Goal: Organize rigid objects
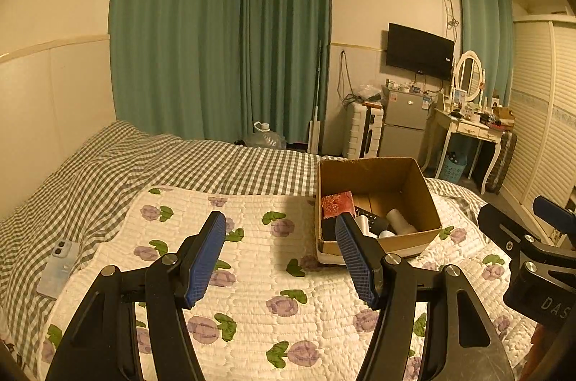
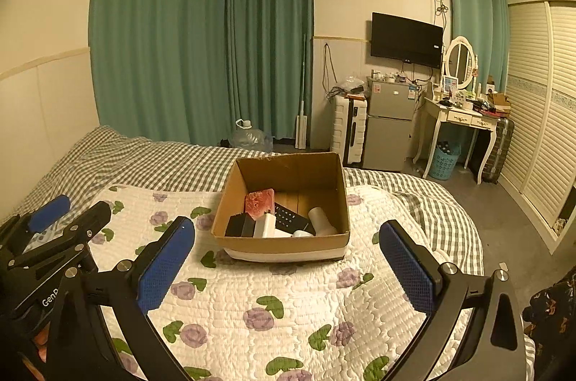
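Phone (image 1: 59,267), the one loose rigid item, lies flat on the checked bedspread (image 1: 108,161) well left of the cardboard box (image 2: 284,247); slim, slick and probably light, it suits an edge pinch by the empty, spread left gripper (image 1: 280,258), right gripper (image 2: 288,269) likewise agape.

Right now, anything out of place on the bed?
One thing: a phone lies alone on the checked bedsheet, left of the floral quilt, outside the cardboard box holding the other items. Both grippers are open and empty.
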Demonstrator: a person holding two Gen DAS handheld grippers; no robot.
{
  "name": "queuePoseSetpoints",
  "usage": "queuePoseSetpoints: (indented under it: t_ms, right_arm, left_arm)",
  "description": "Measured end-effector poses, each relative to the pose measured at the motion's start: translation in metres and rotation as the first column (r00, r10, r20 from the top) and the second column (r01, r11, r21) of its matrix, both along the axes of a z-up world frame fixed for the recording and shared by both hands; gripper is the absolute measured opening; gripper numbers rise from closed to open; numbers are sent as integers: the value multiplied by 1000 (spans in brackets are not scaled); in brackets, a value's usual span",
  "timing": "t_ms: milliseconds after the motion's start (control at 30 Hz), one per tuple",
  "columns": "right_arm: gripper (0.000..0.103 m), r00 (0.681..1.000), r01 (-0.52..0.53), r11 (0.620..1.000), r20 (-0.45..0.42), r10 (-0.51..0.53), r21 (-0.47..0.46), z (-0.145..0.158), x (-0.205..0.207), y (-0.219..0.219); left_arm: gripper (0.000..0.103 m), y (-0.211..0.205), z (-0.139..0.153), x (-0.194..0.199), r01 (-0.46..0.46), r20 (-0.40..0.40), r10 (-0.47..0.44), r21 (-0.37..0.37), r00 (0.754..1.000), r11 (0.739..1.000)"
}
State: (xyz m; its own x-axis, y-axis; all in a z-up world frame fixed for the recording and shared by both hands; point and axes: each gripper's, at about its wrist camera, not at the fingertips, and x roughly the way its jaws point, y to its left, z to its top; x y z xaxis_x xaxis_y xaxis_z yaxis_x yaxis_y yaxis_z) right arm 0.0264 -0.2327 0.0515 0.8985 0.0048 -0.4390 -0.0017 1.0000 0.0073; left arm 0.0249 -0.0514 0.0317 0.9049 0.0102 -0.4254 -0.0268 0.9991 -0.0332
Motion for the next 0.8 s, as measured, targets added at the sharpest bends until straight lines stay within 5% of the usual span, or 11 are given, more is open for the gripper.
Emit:
queuePoseSetpoints:
  t_ms: [800]
  right_arm:
    - [103, 1000, 3, 1000, -13, -3, -1, -7, 4, -1]
  left_arm:
    - [66, -3, -1, 0, 8, -1, -8, 8, 1000, 1000]
